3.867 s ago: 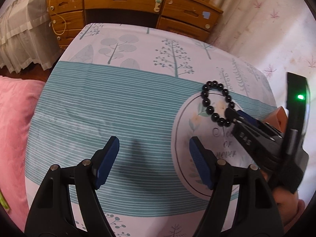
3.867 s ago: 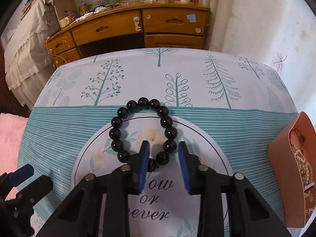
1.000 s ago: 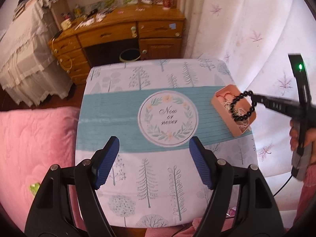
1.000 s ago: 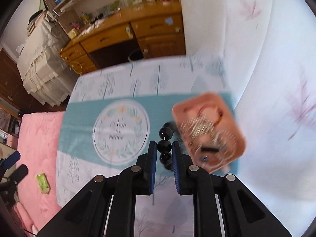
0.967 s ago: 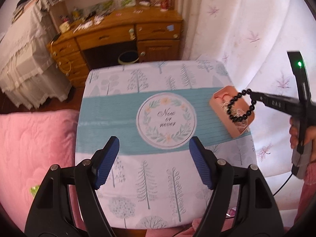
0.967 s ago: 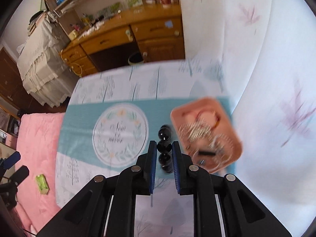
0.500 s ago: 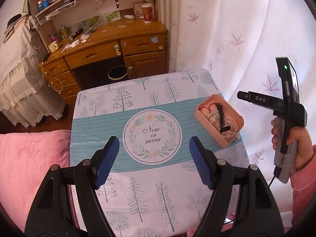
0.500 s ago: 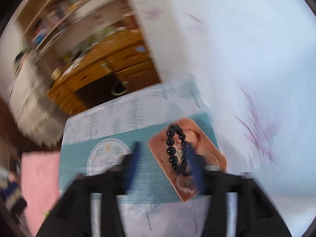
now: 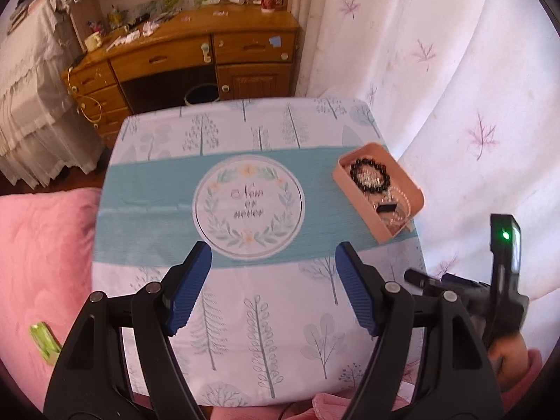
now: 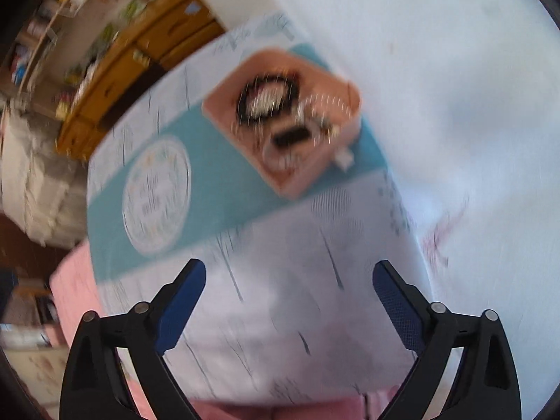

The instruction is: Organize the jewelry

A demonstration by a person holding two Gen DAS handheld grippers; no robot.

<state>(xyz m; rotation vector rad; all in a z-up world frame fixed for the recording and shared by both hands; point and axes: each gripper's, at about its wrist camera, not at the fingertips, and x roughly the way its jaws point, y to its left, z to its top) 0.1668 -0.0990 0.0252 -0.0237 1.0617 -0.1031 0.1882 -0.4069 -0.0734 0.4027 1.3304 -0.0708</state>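
One black round-bead bracelet point(image 9: 370, 179) is seen lying inside the pink rectangular plastic box point(image 9: 350, 183) on the table point(image 9: 266, 315). Both the left tool point(image 9: 273, 288) and right tool point(image 10: 288, 306) are spread, nothing held.

Black bead bracelet point(image 9: 370, 179); pink box point(image 9: 412, 186); white-teal tree-print tablecloth point(image 9: 266, 315); blue-padded black tools.

My left view is bright and sharp under daylight through the curtain point(image 9: 437, 70); my right view smears with motion blur.
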